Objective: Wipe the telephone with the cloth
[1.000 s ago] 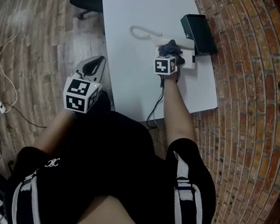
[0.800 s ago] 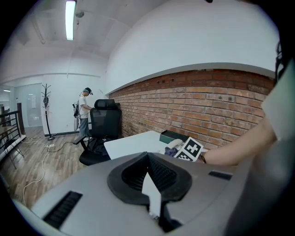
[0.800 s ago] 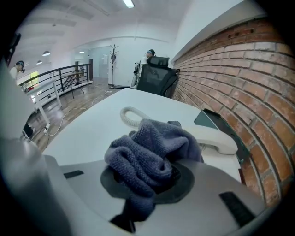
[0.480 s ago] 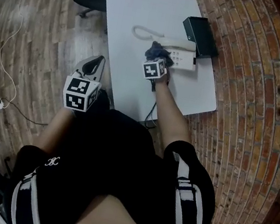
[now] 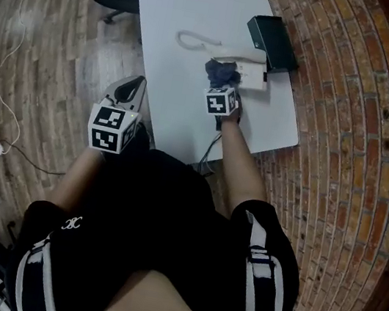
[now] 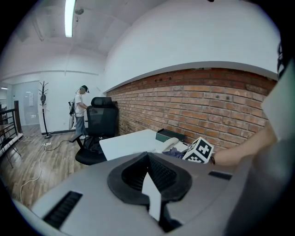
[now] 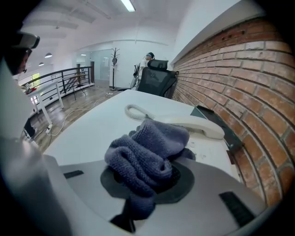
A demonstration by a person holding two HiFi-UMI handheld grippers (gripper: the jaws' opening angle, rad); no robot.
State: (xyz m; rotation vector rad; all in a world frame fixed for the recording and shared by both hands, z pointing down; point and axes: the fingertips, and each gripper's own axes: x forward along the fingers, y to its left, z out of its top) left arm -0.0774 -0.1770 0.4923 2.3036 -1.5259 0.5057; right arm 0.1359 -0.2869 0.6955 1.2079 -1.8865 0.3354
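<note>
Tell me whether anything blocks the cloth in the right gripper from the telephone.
Nothing visible does. The cloth, clamped in the right gripper, sits right at the telephone, its handset just beyond.

White rectangular table (image 5: 183, 93), cream telephone (image 5: 252, 75) lying near right edge, coiled cord (image 5: 188, 38) trailing left, black box (image 5: 272, 42) at far right corner

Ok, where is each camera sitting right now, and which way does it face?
Head view: on the person's head, looking steeply down at the white table; shows torso, both forearms, left gripper and right gripper.
Left gripper view: on the left gripper, beside the table, facing the brick wall; shows the right forearm.
Right gripper view: on the right gripper above the table, looking along jaws shut on the cloth toward the telephone.
Shared: all three show cloth and telephone.
</note>
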